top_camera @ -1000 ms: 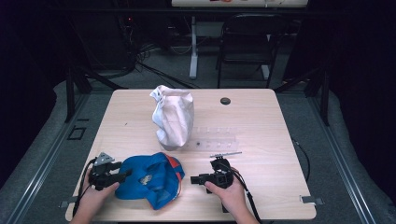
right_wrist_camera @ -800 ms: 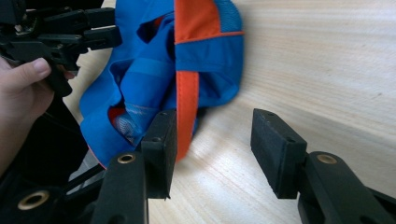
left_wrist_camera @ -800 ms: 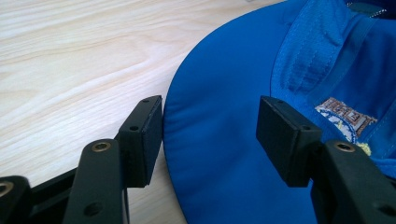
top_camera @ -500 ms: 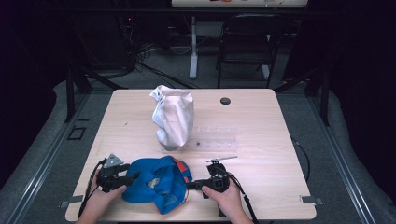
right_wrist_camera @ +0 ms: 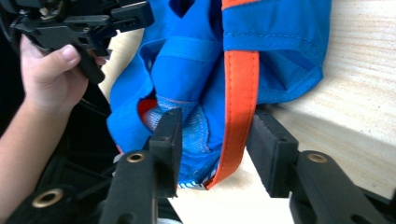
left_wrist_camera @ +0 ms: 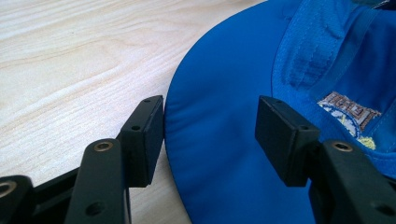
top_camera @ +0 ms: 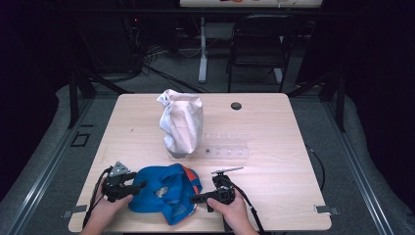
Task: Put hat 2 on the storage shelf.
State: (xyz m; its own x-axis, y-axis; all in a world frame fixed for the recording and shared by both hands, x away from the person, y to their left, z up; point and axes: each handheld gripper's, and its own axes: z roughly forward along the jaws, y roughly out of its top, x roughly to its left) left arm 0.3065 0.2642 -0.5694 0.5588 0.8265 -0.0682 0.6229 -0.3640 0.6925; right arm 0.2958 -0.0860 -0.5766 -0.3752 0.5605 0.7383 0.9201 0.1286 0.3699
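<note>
The high view shows a blue cap [top_camera: 164, 193] lying on the near edge of the desk [top_camera: 274, 127], between the two hands. It has an orange stripe [right_wrist_camera: 239, 100] on it.

The left tool [top_camera: 139, 186] sits at the cap's left side. In the left gripper view its jaws are wide apart. The blue brim [left_wrist_camera: 219, 135] lies between them. One jaw is right at the brim's edge, but the jaws do not squeeze it.

The right tool [top_camera: 194, 199] is at the cap's right side. Its jaws have just been closing. In the right gripper view the back of the cap, with the orange stripe, hangs between them. The jaws are close to the cloth, but they do not seem to pinch it yet.

Farther back on the desk stands a crumpled white bag [top_camera: 182, 122]. Just beside it lies a clear tray [top_camera: 227, 147]. A small black dot [top_camera: 236, 105] sits near the far edge. A thin grey stick [top_camera: 227, 170] lies just behind the right tool.
</note>
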